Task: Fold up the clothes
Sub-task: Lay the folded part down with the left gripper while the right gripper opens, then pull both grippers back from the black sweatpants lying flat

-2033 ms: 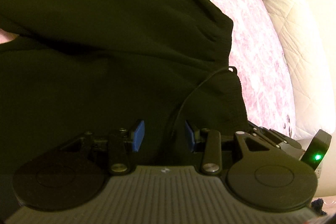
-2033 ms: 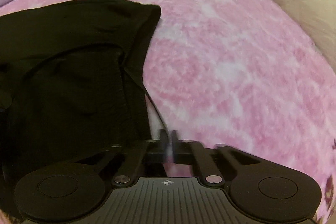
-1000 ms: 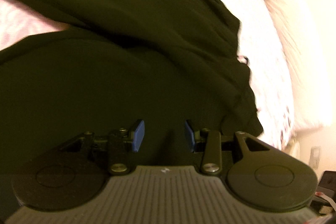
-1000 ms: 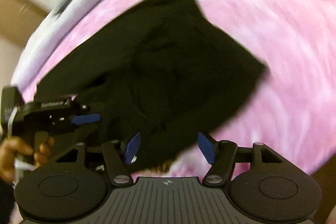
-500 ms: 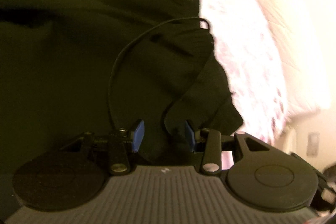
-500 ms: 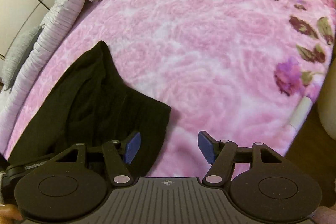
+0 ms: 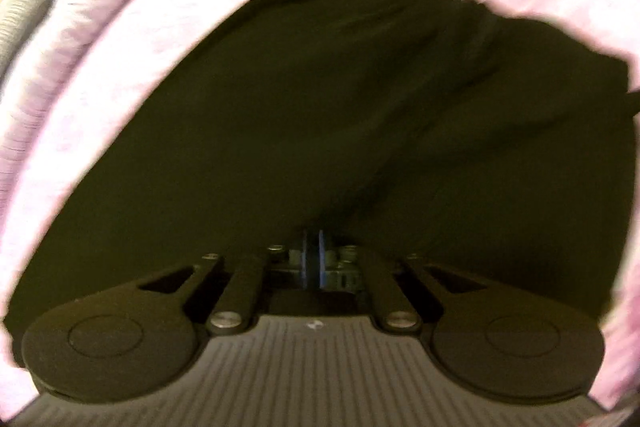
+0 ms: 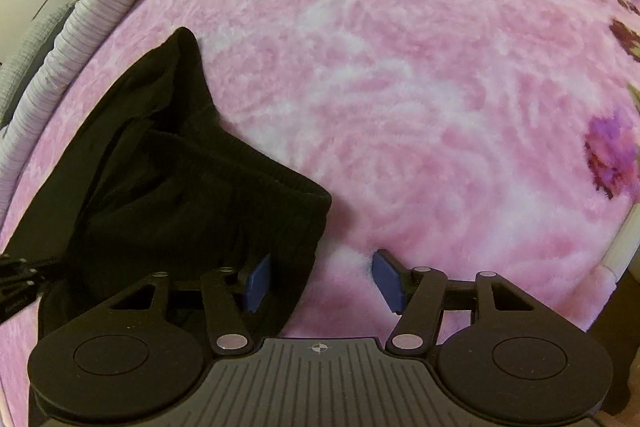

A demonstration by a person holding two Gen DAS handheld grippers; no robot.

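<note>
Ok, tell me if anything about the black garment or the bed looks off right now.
Nothing looks damaged or spilled. The black garment lies bunched and creased on the pink blanket, not yet a neat fold. The left gripper is shut on its fabric; the right gripper is open over its edge. The left view is motion-blurred.

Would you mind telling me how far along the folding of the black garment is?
Partly done: the garment lies doubled and bunched on the pink blanket. In hand: the left gripper is shut on its cloth, while the right gripper is open over its corner. Left: smoothing and a neat final fold.
</note>
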